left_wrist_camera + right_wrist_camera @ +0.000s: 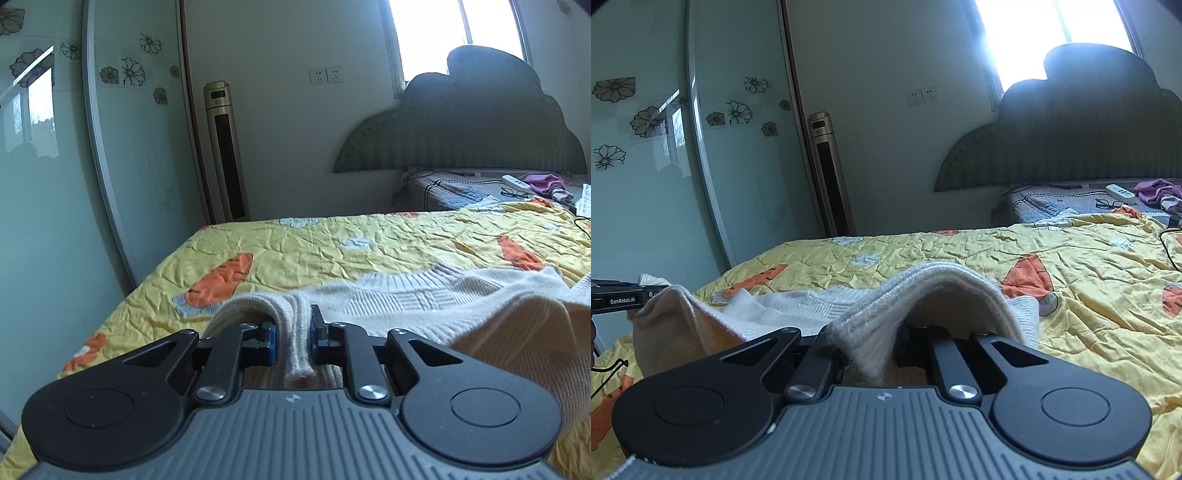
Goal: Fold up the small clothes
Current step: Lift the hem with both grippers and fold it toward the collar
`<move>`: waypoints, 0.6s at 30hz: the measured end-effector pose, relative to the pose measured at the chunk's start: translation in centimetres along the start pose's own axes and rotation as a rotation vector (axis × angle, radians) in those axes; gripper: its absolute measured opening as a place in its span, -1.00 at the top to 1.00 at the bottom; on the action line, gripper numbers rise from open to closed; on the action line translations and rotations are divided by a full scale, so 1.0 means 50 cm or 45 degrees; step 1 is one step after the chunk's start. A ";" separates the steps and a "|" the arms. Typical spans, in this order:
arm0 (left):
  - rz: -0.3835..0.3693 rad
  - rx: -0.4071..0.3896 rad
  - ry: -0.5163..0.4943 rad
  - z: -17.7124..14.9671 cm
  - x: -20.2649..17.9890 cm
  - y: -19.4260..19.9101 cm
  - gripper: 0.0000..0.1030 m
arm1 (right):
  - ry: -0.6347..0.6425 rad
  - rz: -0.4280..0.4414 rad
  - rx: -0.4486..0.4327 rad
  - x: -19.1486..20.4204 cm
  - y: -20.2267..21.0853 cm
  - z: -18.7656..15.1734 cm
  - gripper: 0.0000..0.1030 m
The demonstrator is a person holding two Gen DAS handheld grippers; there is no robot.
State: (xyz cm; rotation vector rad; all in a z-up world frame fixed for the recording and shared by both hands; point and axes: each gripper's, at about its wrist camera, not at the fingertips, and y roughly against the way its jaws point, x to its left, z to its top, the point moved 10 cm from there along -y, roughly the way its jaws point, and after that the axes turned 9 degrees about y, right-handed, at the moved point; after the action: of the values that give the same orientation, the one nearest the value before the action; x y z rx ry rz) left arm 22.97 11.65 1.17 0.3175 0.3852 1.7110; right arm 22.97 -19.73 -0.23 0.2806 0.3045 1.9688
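A cream knitted sweater (424, 299) lies on the yellow bedsheet, its near edge lifted. My left gripper (293, 332) is shut on a ribbed fold of the sweater, which hangs down between its blue pads. In the right wrist view my right gripper (875, 347) is shut on another ribbed fold of the sweater (931, 291), which arches over and hides the fingertips. The left gripper's body (620, 297) shows at the far left of that view, beside a raised part of the sweater.
The yellow sheet with orange carrot prints (369, 247) covers the bed. A tower fan (225, 147) stands by a mirrored wardrobe door (55, 147). At the headboard end lie a remote (515, 181), glasses (515, 192), purple cloth (545, 182) and a black cable (1167, 243).
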 end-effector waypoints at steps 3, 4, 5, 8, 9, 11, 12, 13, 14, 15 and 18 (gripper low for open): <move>0.006 -0.007 -0.013 0.026 -0.009 -0.035 0.70 | 0.012 -0.018 0.005 -0.012 -0.036 0.012 0.78; 0.011 -0.006 -0.018 0.032 -0.012 -0.048 0.70 | 0.013 -0.024 0.006 -0.018 -0.048 0.015 0.78; 0.014 -0.003 -0.026 0.036 -0.016 -0.060 0.70 | 0.010 -0.027 0.010 -0.024 -0.061 0.018 0.78; 0.029 0.010 -0.045 0.041 -0.026 -0.102 0.70 | -0.020 -0.030 0.028 -0.042 -0.100 0.022 0.78; 0.035 0.017 -0.050 0.041 -0.029 -0.115 0.70 | -0.036 -0.028 0.035 -0.050 -0.113 0.021 0.78; 0.044 0.031 -0.056 0.039 -0.033 -0.139 0.70 | -0.067 -0.026 0.048 -0.064 -0.138 0.020 0.78; 0.049 0.038 -0.058 0.038 -0.034 -0.152 0.70 | -0.081 -0.024 0.057 -0.070 -0.151 0.019 0.78; 0.054 0.045 -0.061 0.038 -0.035 -0.164 0.70 | -0.088 -0.024 0.065 -0.075 -0.162 0.018 0.78; 0.058 0.053 -0.068 0.037 -0.037 -0.175 0.70 | -0.088 -0.026 0.072 -0.079 -0.172 0.017 0.78; 0.065 0.060 -0.072 0.036 -0.037 -0.185 0.70 | -0.083 -0.030 0.081 -0.082 -0.184 0.015 0.78; 0.084 0.091 -0.081 0.032 -0.038 -0.222 0.70 | -0.071 -0.034 0.102 -0.087 -0.213 0.013 0.78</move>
State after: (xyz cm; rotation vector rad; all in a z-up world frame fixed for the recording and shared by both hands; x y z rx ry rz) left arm 33.88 11.62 -2.09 0.4403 0.3932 1.7495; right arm 34.01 -19.48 -3.47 0.3807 0.3502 1.9215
